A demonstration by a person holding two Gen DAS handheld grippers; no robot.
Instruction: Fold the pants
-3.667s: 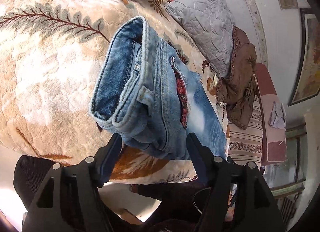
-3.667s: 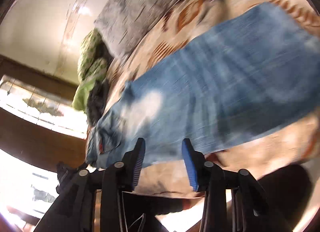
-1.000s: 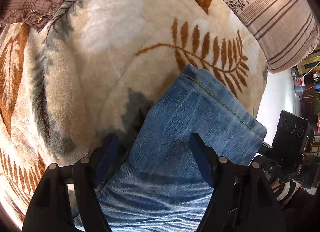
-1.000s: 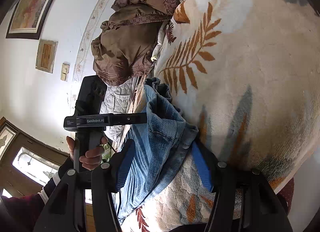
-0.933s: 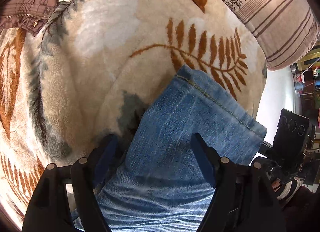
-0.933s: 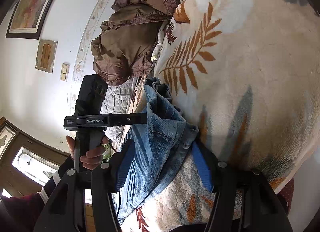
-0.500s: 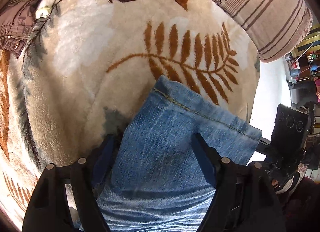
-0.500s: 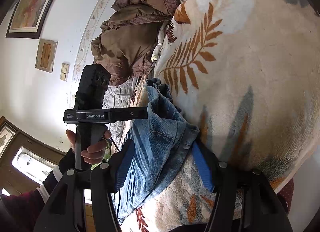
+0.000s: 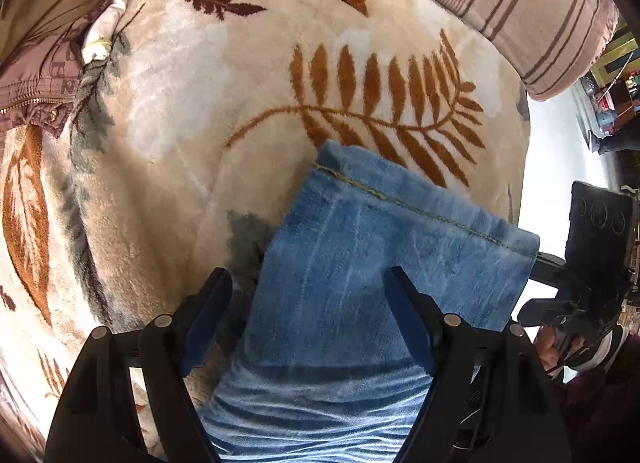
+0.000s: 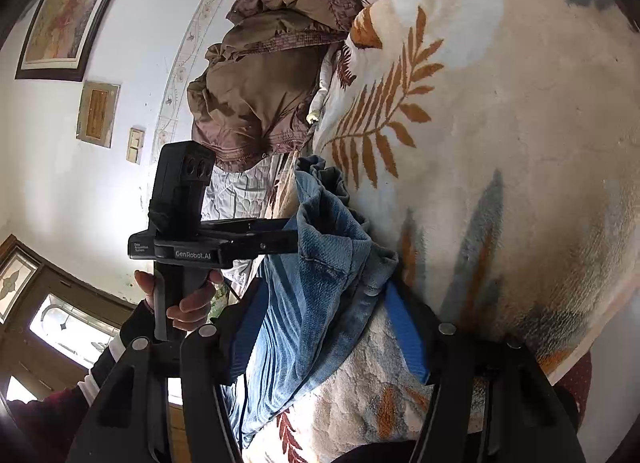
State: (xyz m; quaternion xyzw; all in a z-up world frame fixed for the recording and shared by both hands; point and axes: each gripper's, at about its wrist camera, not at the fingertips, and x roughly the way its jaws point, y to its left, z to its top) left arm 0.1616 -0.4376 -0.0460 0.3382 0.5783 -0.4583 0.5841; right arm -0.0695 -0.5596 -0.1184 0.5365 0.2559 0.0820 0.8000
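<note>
Now the jeans (image 9: 360, 295) hem is sitting lower in the left wrist frame than half a second ago, sliding back across the fern-print blanket (image 9: 168, 111). Both the left gripper (image 9: 308, 319) and right gripper (image 10: 320, 327) are standing apart around denim. A brown jacket (image 10: 256, 95) is lying upper left.

A fern-patterned blanket (image 9: 168, 75), a brown jacket (image 10: 256, 95) and a striped cushion (image 9: 532, 11).

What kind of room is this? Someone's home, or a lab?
Most likely a bedroom in a home. A plush leaf-patterned blanket covers a bed, with a striped pillow at its edge, a brown jacket heaped beside it, and framed pictures on the wall. Jeans lie on the blanket.
</note>
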